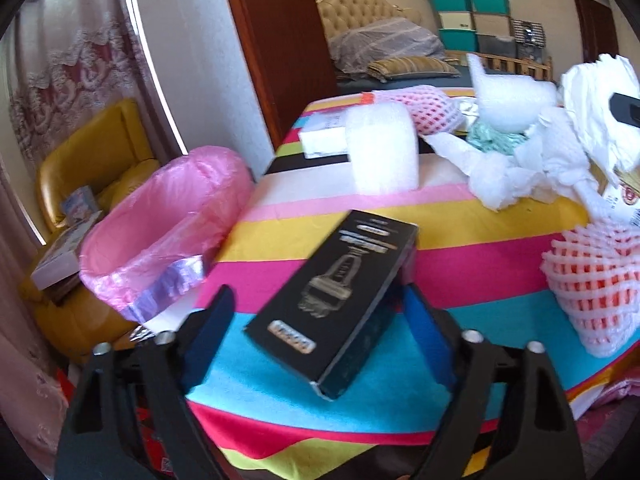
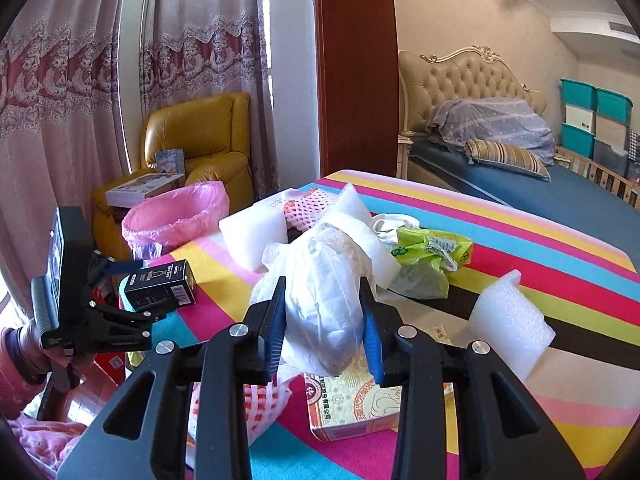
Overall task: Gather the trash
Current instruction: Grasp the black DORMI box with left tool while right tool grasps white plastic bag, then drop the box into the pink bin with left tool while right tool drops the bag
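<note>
A black product box (image 1: 336, 300) lies tilted on the striped tablecloth (image 1: 460, 232) between the wide-open fingers of my left gripper (image 1: 318, 312); neither pad clearly touches it. It also shows in the right wrist view (image 2: 160, 284), with the left gripper (image 2: 116, 276) around it. My right gripper (image 2: 324, 312) is shut on a crumpled white plastic bag (image 2: 324, 292), held above the table. A bin lined with a pink bag (image 1: 160, 232) stands open just off the table's left edge; it also shows in the right wrist view (image 2: 176, 216).
White foam blocks (image 1: 382, 148) (image 2: 508, 320), pink foam fruit nets (image 1: 592, 284), crumpled white paper (image 1: 512, 172), a green bag (image 2: 428, 256) and a printed carton (image 2: 356, 404) litter the table. A yellow armchair (image 2: 200, 140) with boxes stands behind the bin.
</note>
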{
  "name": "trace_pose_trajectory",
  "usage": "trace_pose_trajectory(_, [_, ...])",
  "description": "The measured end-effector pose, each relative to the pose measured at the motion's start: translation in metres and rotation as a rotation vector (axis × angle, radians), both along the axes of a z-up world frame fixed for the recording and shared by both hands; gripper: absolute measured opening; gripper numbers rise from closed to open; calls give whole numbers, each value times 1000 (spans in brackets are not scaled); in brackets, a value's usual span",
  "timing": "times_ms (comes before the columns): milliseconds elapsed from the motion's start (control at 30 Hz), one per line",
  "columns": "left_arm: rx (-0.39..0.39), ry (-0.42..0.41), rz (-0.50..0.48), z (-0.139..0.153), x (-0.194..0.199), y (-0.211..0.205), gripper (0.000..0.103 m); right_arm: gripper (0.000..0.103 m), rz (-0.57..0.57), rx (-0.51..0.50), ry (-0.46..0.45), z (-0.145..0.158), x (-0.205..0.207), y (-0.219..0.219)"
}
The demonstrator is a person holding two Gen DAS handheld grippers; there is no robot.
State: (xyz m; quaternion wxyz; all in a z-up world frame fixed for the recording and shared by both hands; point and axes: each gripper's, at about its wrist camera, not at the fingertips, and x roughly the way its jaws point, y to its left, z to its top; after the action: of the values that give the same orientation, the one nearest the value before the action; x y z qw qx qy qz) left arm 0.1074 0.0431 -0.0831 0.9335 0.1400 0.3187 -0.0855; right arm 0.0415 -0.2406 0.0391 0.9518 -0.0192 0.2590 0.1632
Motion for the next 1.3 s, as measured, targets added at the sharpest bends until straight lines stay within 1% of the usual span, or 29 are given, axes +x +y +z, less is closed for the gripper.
trace_pose_trajectory(67, [-21, -2, -16, 0, 0, -2, 59, 34, -4, -2, -1, 0, 1, 2])
trace_pose_trajectory(100, [-29, -9, -23, 0, 0, -4, 55, 34, -4, -2, -1, 1, 1, 3])
trace_pose_trajectory(167, [-52, -16, -32, 2, -1, -4, 44, 34, -5, -7, -7, 2, 2, 6])
trace_pose_trajectory(233, [-95, -17, -29, 3, -2, -3, 39, 33, -2, -12, -19, 4, 1, 10])
trace_pose_trajectory(400, [-140, -47, 5, 9, -10, 4, 38, 33, 13, -15, -37, 10, 0, 19])
trace_pose_trajectory(600, [-180, -125, 49, 34, -29, 18, 38, 33, 43, -5, -61, 22, 1, 30])
trace_pose_trajectory(733, [-188, -157, 88, 48, -29, 35, 38, 33, 101, -21, -75, 34, 12, 55])
trace_pose_trajectory(867, [-189, -161, 132, 57, -22, 53, 38, 33, 163, -57, -82, 44, 30, 82])
trace_pose_trajectory(1100, [-200, -131, 230, 67, 7, 99, 39, 33, 274, -55, -26, 54, 78, 135])
trace_pose_trajectory(1200, [-203, -121, 279, 70, 22, 118, 39, 33, 320, -25, 24, 57, 106, 164])
trace_pose_trajectory(1300, [-222, -101, 325, 71, 39, 139, 39, 33, 352, -2, 68, 57, 131, 193])
